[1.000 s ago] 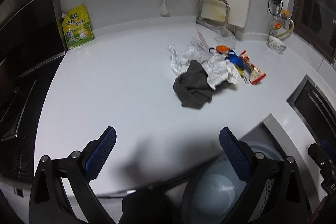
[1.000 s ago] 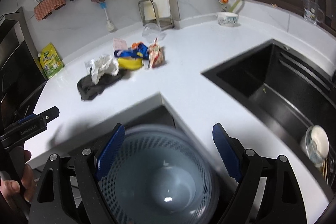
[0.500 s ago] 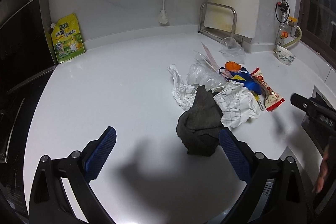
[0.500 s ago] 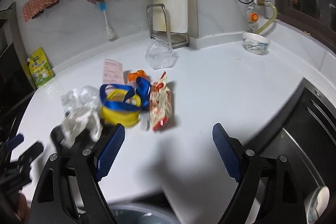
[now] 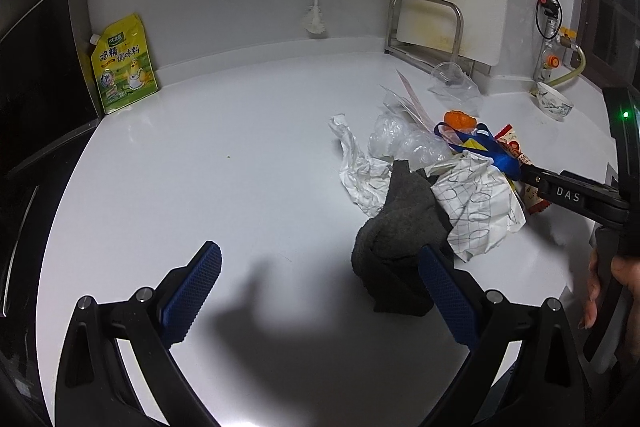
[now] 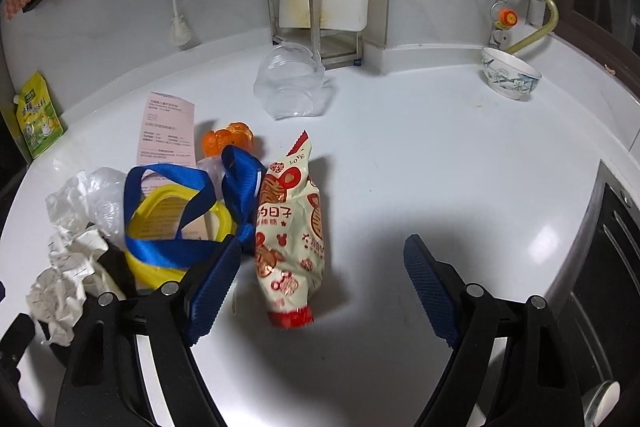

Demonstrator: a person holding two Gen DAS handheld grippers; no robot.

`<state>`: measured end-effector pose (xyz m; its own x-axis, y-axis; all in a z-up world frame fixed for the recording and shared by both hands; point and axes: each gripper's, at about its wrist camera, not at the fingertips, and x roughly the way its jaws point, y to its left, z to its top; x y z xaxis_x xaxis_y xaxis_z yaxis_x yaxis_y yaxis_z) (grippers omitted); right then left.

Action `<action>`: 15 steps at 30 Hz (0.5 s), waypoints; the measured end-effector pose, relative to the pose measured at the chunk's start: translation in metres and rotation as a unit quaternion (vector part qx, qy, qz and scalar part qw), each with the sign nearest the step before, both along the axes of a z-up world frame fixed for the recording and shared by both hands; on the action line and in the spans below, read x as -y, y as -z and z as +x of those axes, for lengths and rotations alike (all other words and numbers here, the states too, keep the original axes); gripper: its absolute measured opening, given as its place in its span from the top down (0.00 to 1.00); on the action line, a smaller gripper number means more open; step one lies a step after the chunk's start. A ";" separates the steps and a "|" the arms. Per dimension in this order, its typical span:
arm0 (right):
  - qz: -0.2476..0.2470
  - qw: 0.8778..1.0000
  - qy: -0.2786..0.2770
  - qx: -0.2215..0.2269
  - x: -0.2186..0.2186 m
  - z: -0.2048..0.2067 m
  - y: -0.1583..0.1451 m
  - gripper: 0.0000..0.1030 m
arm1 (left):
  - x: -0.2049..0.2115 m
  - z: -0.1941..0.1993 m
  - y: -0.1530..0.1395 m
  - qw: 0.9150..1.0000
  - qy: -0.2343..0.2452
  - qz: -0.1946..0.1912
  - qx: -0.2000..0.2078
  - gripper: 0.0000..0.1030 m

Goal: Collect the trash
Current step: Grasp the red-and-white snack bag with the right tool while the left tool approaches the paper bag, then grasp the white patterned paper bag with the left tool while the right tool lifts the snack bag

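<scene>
Two right gripper fingers astride snack packet, not touching, closing.

Glossy white countertop — crumpled paper, matt grey cloth, shiny printed plastic wrapper.

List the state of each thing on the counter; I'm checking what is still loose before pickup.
Red-and-cream snack wrapper: lying flat, between the open right tool pads, untouched.
Clear plastic cup: tipped on its side.
Dark grey cloth: crumpled heap.
Patterned white paper: crumpled.
Patterned ceramic bowl: upright.
Left tool: open, empty.
</scene>
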<state>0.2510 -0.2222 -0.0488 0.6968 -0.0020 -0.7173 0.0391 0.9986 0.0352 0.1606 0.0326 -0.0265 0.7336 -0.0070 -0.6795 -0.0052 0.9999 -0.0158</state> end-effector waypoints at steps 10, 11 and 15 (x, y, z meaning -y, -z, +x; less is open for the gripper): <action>0.018 1.000 -0.005 -0.011 0.004 0.000 0.004 0.72 | 0.003 0.003 -0.002 1.000 0.004 -0.008 0.005 0.06; 0.016 1.000 -0.004 -0.008 0.005 -0.002 0.003 0.72 | 0.006 0.003 -0.003 1.000 0.006 -0.009 0.006 0.06; 0.031 0.999 0.015 0.000 0.018 -0.018 -0.004 0.72 | 0.020 0.001 -0.007 1.000 0.014 -0.019 0.020 0.06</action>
